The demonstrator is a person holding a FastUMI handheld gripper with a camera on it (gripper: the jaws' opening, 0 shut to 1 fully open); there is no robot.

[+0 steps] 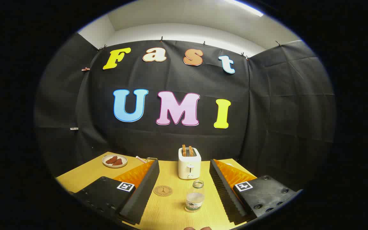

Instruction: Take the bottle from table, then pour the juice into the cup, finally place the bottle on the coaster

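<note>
A light wooden table (85,174) with a visible grain runs away from the camera to a black cloth wall, above which a pale ceiling and a strip light show. The gripper (184,191) is released, its two fingers spread wide with nothing between the pads, and it hovers over the near part of the table. The bottle (195,196) stands upright on the table between the fingers, nearer the one at 3 o'clock and touching neither; its long axis is vertical, the open, uncapped mouth pointing straight up, the body clear with a label band low down. The coaster (163,190), a round brown disc, lies flat at about 9 o'clock from the bottle, just beside the other finger. At 12 o'clock beyond the bottle a white toaster (189,167) stands with two slices of toast (187,150) poking from its slots. Farther off at about 10 o'clock a small plate (114,161) holds two dark reddish pieces, and near it, partly hidden by a finger, sits a clear rim that may be the cup (151,158).
</note>
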